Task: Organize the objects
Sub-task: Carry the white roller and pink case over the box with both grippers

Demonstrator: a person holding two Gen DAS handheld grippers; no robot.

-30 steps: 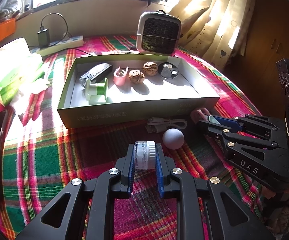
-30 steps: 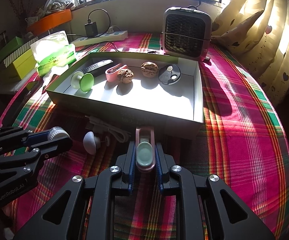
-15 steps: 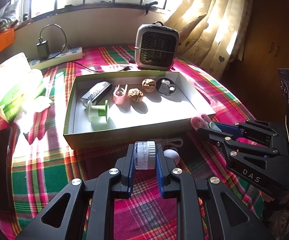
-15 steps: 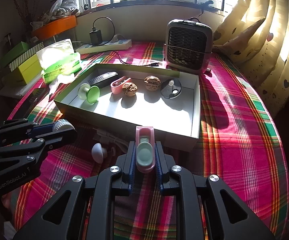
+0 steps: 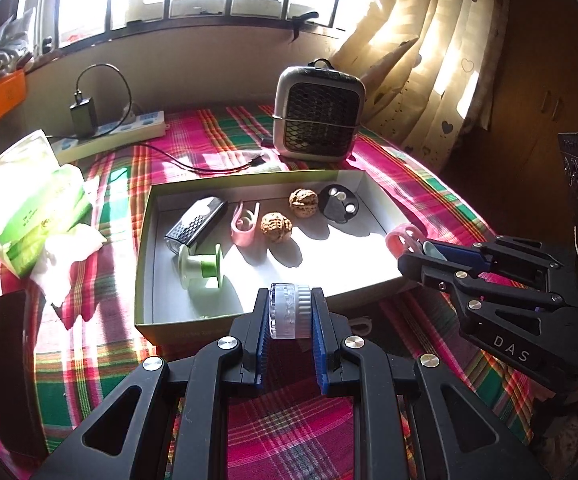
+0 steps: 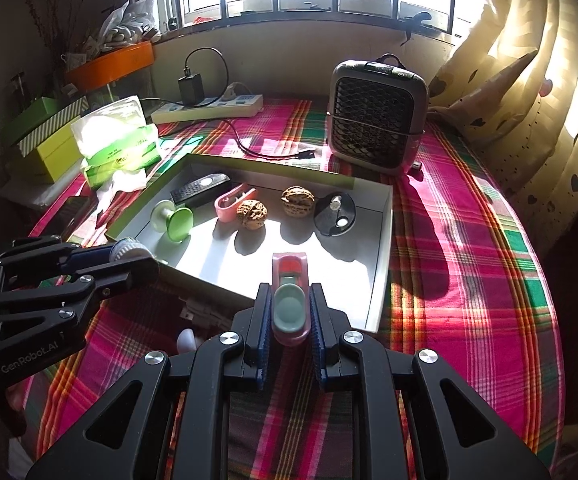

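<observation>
Clear ridged jar (image 5: 289, 311) is clamped tight in the left gripper (image 5: 289, 320) and pink clip (image 6: 290, 298) in the right gripper (image 6: 289, 320), both above the white box's (image 6: 381, 264) near edge, which hides a white cable (image 6: 199, 312).

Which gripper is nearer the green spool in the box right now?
Left. The left gripper hangs over the box's near edge, just short of the green spool. The right gripper sits at the box's opposite end.
</observation>
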